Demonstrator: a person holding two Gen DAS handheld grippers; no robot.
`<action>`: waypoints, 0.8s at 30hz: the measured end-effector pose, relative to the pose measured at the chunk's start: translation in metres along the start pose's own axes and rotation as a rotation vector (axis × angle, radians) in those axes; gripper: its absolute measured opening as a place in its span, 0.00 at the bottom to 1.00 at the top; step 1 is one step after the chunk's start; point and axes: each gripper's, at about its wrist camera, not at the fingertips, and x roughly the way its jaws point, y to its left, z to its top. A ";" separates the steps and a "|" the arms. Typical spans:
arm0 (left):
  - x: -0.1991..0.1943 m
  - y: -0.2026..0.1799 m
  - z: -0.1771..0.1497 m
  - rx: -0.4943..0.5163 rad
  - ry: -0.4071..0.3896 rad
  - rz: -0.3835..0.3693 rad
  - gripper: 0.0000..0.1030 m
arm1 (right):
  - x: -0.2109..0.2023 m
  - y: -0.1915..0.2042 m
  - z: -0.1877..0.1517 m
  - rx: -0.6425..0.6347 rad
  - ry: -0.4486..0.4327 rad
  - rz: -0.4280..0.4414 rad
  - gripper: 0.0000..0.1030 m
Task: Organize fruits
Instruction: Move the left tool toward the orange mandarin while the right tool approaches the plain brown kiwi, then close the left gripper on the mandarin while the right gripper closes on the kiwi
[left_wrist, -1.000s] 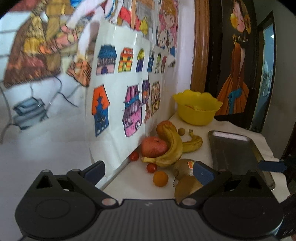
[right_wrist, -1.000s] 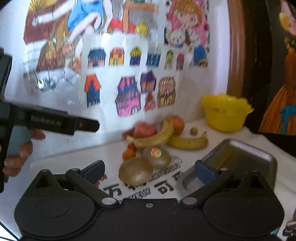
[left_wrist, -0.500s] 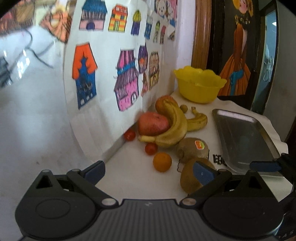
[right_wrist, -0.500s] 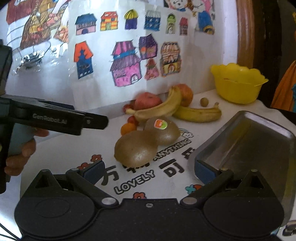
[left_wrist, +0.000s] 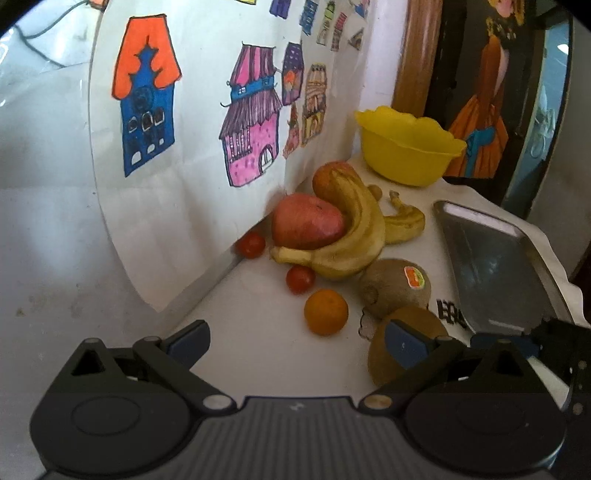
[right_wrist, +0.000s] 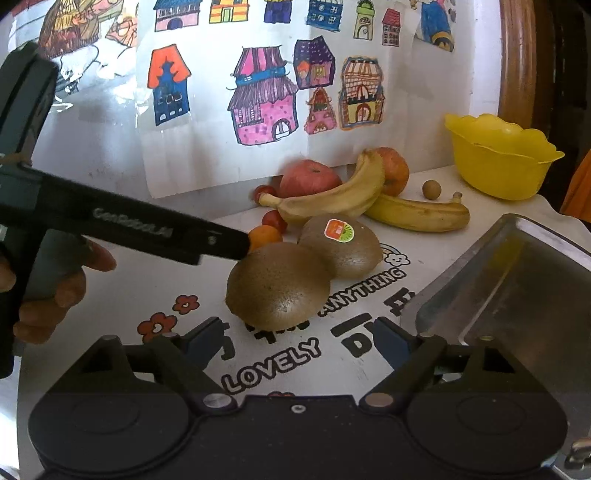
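Note:
Fruit lies on a white printed tablecloth by the wall. Two kiwis sit closest: a plain one and one with a sticker. Behind them are a small orange, cherry tomatoes, two bananas, and two apples. My left gripper is open, just short of the orange, its right finger against the plain kiwi. My right gripper is open, just in front of the plain kiwi. The left gripper's arm crosses the right wrist view.
A metal tray lies on the right of the fruit. A yellow bowl stands at the back by a wooden frame. Drawings of houses hang on the wall at left. A hand holds the left gripper.
Both grippers have come down and forward toward the fruit. The kiwis now sit much closer to the fingers in both views.

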 end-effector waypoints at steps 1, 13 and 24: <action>0.002 0.000 0.001 -0.003 -0.003 0.007 0.99 | 0.001 0.000 0.000 -0.003 0.001 0.001 0.85; 0.013 0.003 0.003 -0.033 0.015 0.016 0.90 | 0.011 0.005 0.003 -0.031 -0.006 0.006 0.79; 0.034 -0.002 0.010 0.021 0.031 0.011 0.84 | 0.021 0.011 0.009 -0.059 -0.017 0.004 0.74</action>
